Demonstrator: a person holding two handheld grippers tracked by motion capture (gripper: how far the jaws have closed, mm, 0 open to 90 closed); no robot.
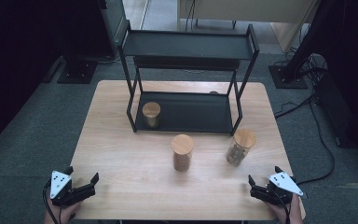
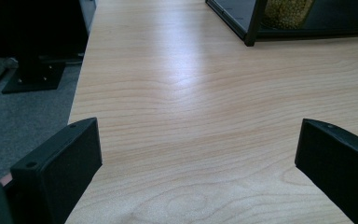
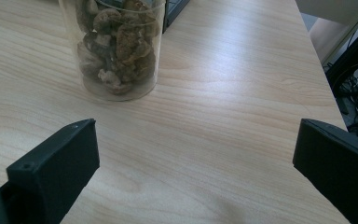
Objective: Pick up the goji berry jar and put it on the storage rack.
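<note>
Left gripper [image 1: 85, 183]: at about 8 o'clock on the table [image 1: 121, 186], at the near left corner, held in a hand that comes in from the bottom edge; a grey three-cornered plate sits on top. In the left gripper view its jaws stand wide apart with bare wood between them and nothing in their grasp.
Jar on the shelf [image 1: 151, 114]: at about 11 o'clock from the table's middle, upright on the left end of the lower shelf of the black rack [image 1: 186, 44]; wooden lid, yellowish grains inside. In the left gripper view its base [image 2: 289, 11] shows at about 1 o'clock, behind a rack post.
Black rack: two shelves, standing at 12 o'clock on the far half of the table; the upper shelf is bare.
Middle jar [image 1: 182, 152]: upright on the table near its centre, just in front of the rack, wooden lid, brown contents; well apart from both grippers.
Right jar [image 1: 240, 146]: at about 3 o'clock from the middle jar, near the rack's right front leg, upright, wooden lid, lumpy brown pieces inside. In the right gripper view its lower part [image 3: 114, 46] stands at about 11 o'clock, ahead of the jaws and not between them.
Right gripper [image 1: 257, 184]: at about 4 o'clock on the table, at the near right corner, in a hand; jaws spread wide over bare wood, holding nothing, the right jar being the nearest thing to it.
</note>
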